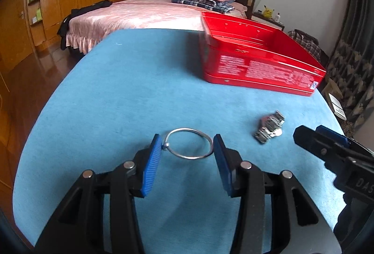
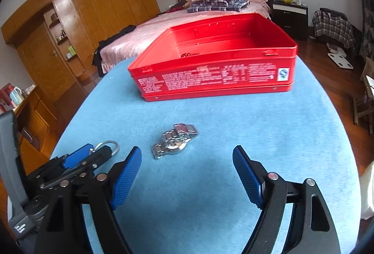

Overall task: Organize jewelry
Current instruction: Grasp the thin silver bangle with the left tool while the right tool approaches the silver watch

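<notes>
A thin silver bangle sits between the blue pads of my left gripper, which touch its two sides, so the gripper is shut on it just above the blue tablecloth. A silver metal watch lies to the right of it. In the right wrist view the watch lies ahead and a little left of my right gripper, whose jaws stand wide open and hold nothing. The left gripper with the bangle shows at the lower left. An open red tin stands further back, with a small dark red item inside.
The red tin takes up the table's far right part. My right gripper reaches in from the right edge. The round table drops off on all sides to a wooden floor. A bed with folded clothes lies behind it.
</notes>
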The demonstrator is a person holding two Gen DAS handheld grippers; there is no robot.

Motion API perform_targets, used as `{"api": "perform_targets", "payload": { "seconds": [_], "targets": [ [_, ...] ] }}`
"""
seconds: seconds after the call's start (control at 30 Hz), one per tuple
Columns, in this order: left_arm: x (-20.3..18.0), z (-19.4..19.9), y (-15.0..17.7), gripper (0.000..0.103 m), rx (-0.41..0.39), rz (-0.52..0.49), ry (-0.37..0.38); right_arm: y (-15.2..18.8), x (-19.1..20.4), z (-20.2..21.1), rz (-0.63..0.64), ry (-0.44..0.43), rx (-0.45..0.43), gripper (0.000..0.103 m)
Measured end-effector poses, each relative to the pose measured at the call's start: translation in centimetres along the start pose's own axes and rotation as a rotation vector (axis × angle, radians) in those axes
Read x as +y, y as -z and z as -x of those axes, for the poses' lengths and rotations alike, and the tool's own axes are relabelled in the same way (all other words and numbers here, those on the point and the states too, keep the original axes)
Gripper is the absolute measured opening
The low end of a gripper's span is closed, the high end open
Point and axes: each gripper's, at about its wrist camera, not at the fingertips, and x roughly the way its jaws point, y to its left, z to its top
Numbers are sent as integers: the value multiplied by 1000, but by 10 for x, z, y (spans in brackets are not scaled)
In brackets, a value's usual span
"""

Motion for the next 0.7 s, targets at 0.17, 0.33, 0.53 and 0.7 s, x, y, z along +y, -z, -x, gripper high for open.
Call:
{"api": "perform_targets", "payload": {
  "seconds": [0.17, 0.33, 0.53, 0.7],
  "targets": [
    [13, 2, -4, 43, -6, 19, 2, -7, 12, -15, -18, 54, 23, 79],
    [20, 2, -5, 8, -12, 26, 14, -11, 24, -28, -6, 107, 34, 79],
    [25, -6, -6, 9, 16, 30, 54, -7, 23, -40, -21, 137, 57, 79],
    [22, -7, -3, 12, 31, 23, 71, -7, 23, -39, -14, 138, 53, 79]
  ]
}}
